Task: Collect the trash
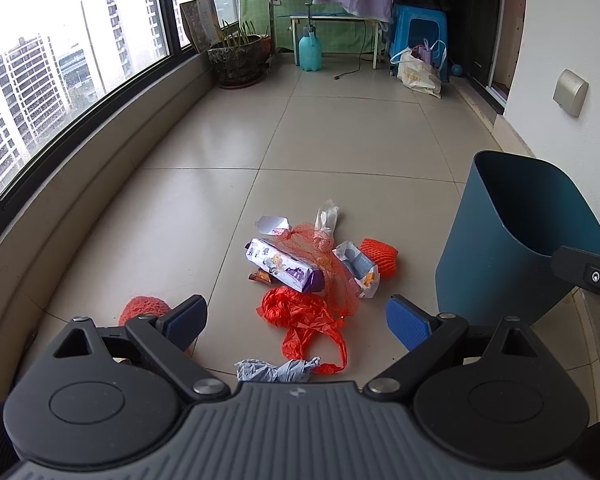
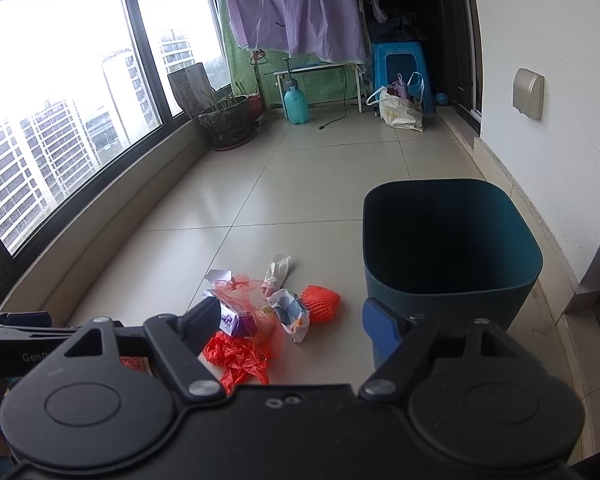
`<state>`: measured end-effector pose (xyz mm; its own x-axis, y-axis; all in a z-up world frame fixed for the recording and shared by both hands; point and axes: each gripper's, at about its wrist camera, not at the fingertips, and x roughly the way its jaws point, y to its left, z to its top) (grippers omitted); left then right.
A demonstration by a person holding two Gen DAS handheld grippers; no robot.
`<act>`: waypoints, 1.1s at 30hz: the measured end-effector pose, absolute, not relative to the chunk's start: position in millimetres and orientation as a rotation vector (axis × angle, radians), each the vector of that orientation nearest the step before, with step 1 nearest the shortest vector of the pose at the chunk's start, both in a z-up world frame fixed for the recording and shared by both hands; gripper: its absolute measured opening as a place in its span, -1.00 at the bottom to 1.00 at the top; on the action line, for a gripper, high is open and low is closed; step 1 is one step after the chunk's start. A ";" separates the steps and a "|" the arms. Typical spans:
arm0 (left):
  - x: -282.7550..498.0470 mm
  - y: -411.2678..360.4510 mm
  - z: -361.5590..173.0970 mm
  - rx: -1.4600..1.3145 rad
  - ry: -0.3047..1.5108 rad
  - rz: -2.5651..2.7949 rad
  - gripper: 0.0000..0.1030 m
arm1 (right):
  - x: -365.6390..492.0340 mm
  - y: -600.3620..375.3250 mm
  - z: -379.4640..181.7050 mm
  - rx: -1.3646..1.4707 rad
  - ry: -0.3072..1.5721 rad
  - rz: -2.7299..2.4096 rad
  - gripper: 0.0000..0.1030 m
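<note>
My left claw (image 1: 296, 318) and right claw (image 2: 290, 320) both gape, holding nothing; the trash pile (image 1: 308, 268) lies on the floor just ahead, bin (image 2: 448, 264) to its right.

The bin (image 2: 452, 280) is dark blue-green. Next to the bin lies an orange foam net (image 1: 380, 256). Left of the bin, a box (image 1: 286, 266) is white and purple with little cartoon pictures. An orange-red mesh bag (image 1: 328, 264) lies over the box. Just below the box, a crinkly bag (image 1: 300, 316) is bright red. Below that, a wad (image 1: 276, 370) is grey-blue. Far left of the bin sits another orange foam net (image 1: 142, 308). The floor (image 1: 220, 140) has pale cream tiles. Far behind the bin, the sprayer (image 1: 310, 50) is light blue, the stool (image 1: 420, 28) is blue, and the hanging cloth (image 2: 296, 8) is light purple. The gripper pads (image 1: 408, 322) are blue.
</note>
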<state>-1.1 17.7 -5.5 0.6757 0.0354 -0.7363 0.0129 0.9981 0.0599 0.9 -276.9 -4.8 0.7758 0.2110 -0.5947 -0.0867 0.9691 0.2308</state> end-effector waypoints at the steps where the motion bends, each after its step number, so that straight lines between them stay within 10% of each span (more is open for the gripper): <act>1: -0.2 17.2 -4.8 0.061 0.830 0.012 0.89 | 1.5 -277.9 -3.4 0.191 0.663 0.161 0.50; 33: 117.8 37.0 1.2 -0.036 0.955 0.070 0.89 | 128.9 -413.1 -10.8 0.038 0.854 -0.087 0.51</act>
<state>117.8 37.0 1.2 0.5758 0.0440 -0.8164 -0.0755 0.9971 0.0005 128.9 -413.1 -10.8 0.6534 -0.0616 -0.7545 0.0924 0.9957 -0.0013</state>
